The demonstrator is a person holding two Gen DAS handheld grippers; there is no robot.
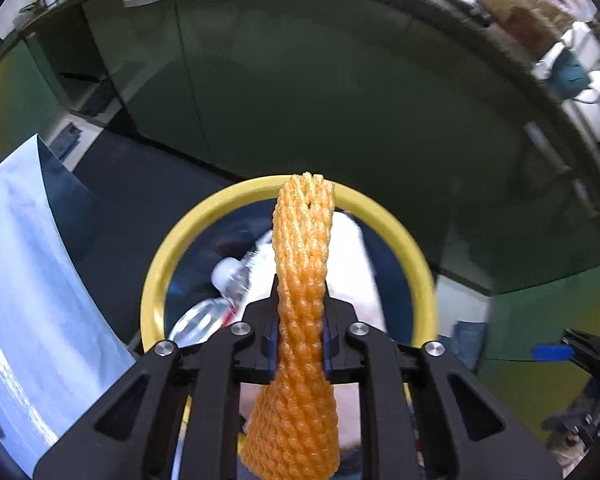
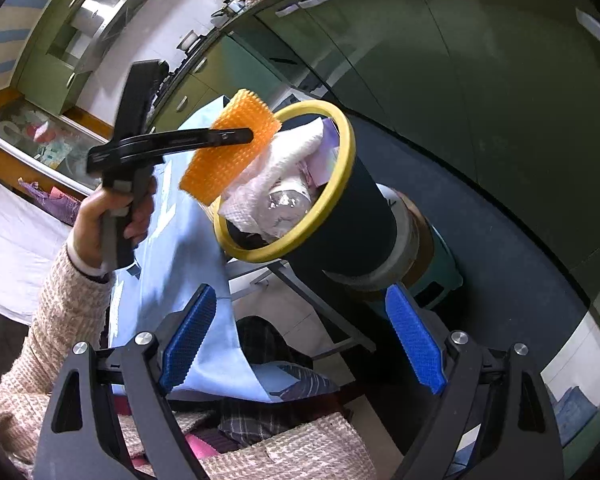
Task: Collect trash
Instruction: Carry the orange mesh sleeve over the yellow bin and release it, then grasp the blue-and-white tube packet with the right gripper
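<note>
An orange foam net (image 1: 300,280) is pinched between the jaws of my left gripper (image 1: 300,304) and hangs over the dark trash bin with the yellow rim (image 1: 156,280). In the right wrist view a hand holds the left gripper (image 2: 248,136) by the bin's near edge, with the net (image 2: 228,152) over the rim (image 2: 342,184). Inside the bin lie a white paper towel (image 2: 276,168) and a crushed clear plastic bottle (image 1: 220,300). My right gripper (image 2: 302,296) stands open below the bin, blue pads (image 2: 188,336) wide apart with nothing between them.
A pale blue cloth (image 2: 188,248) hangs off the table left of the bin. Green cabinet doors (image 1: 300,80) stand behind. The bin rests on a teal stool (image 2: 440,276). The person's knitted sleeve (image 2: 60,320) and checked clothing fill the lower left.
</note>
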